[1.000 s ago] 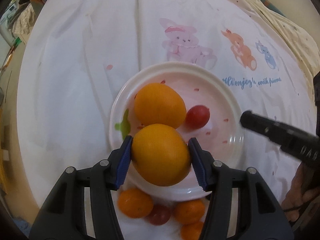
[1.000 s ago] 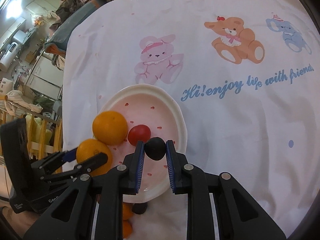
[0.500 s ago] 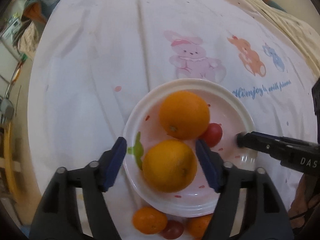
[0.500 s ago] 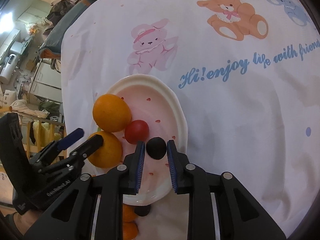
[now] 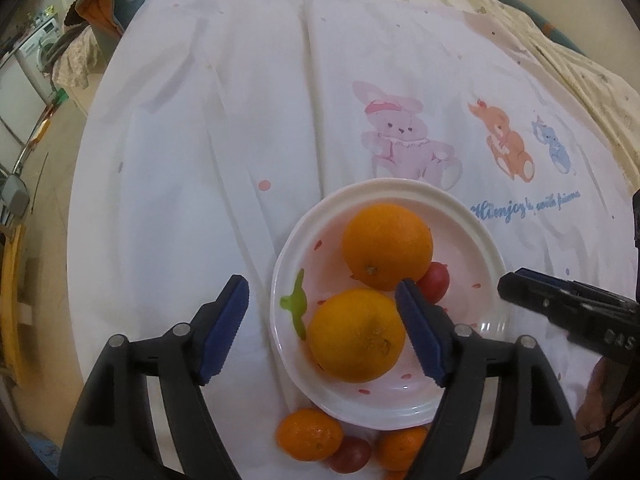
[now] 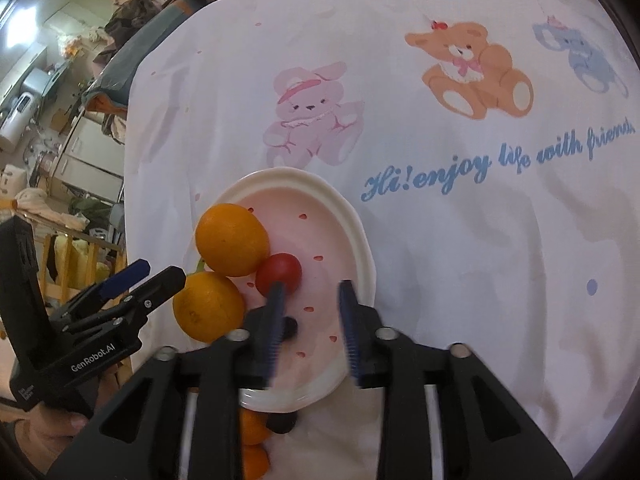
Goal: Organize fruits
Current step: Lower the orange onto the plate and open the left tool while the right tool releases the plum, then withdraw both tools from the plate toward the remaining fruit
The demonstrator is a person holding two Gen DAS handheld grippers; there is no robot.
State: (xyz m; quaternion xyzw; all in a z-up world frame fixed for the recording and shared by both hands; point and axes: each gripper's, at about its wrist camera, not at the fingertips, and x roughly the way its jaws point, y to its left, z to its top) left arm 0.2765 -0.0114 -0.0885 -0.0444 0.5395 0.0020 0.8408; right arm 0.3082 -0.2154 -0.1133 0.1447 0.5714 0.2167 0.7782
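A white plate with pink spots holds two oranges, one near and one far, and a red cherry tomato. My left gripper is open, its fingers either side of the near orange and apart from it. In the right wrist view the plate also holds a small dark fruit, partly hidden behind a finger. My right gripper is open over the plate's near part, empty. The two oranges and the tomato show there too.
Small mandarins and a dark red fruit lie on the cloth just in front of the plate. The white cloth with bunny and bear prints covers the surface. Household clutter lies beyond its left edge.
My left gripper opened and let the orange go onto the plate, then drew back. My right gripper opened and dropped the small dark fruit onto the plate.
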